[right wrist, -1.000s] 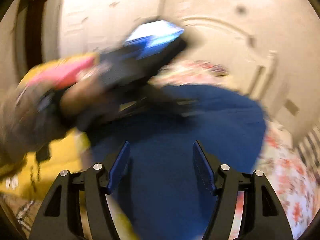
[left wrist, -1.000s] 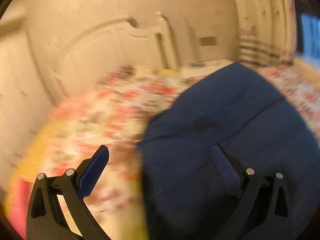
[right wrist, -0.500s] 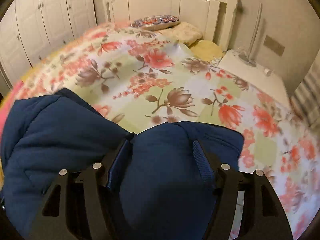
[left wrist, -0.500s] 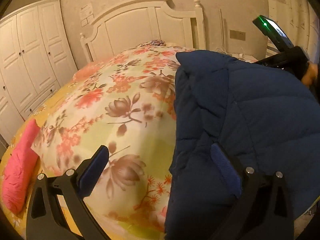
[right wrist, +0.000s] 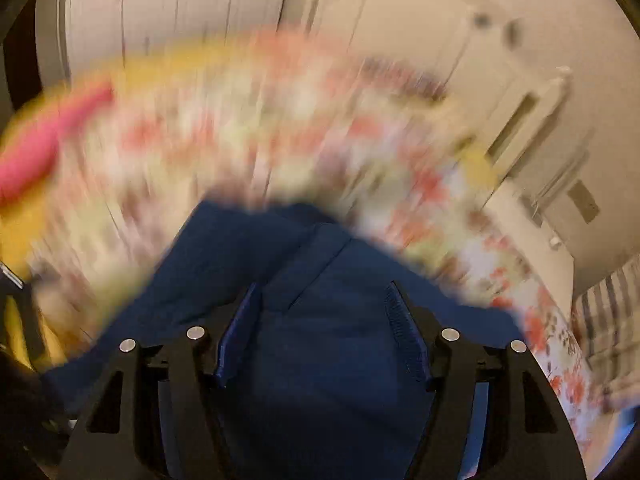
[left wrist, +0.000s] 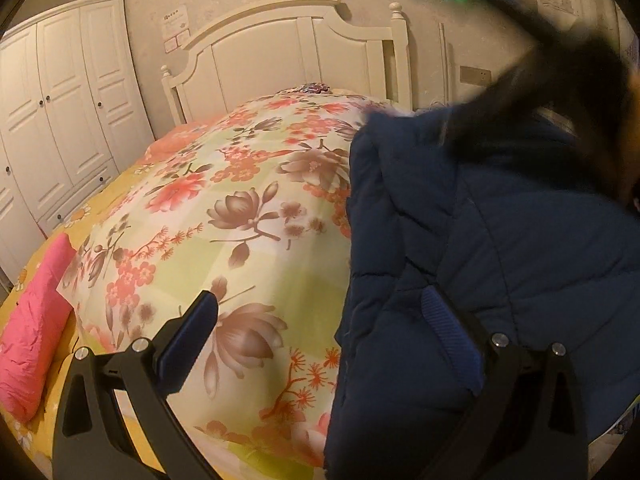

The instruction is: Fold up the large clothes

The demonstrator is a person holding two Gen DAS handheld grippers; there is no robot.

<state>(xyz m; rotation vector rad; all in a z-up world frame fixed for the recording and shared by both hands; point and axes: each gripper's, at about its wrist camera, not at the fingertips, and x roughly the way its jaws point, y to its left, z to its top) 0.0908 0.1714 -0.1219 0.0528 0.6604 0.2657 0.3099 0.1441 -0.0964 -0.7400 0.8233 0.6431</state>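
Observation:
A navy quilted jacket [left wrist: 500, 220] lies on the right side of the floral bedspread [left wrist: 248, 220]. My left gripper [left wrist: 318, 328] stands wide open at the jacket's left edge. One finger hangs over the bedspread and the other lies against the jacket's fabric. In the right wrist view, a thick fold of the jacket [right wrist: 320, 400] fills the space between the pads of my right gripper [right wrist: 322, 332]. This fold stays sharp while the bed behind it smears. The other hand's tool passes as a dark blur with a green light [left wrist: 552, 80] over the jacket's far part.
A pink rolled cushion [left wrist: 36, 320] lies at the bed's left edge on a yellow sheet. A white headboard [left wrist: 280, 52] stands at the far end and a white wardrobe [left wrist: 60, 100] along the left wall. A white nightstand [right wrist: 520, 216] sits by the bed's right side.
The right gripper has swept fast across the bed, carrying the jacket fold with it. The left gripper swung at first and has kept still since. The dark tool moved closer over the jacket.

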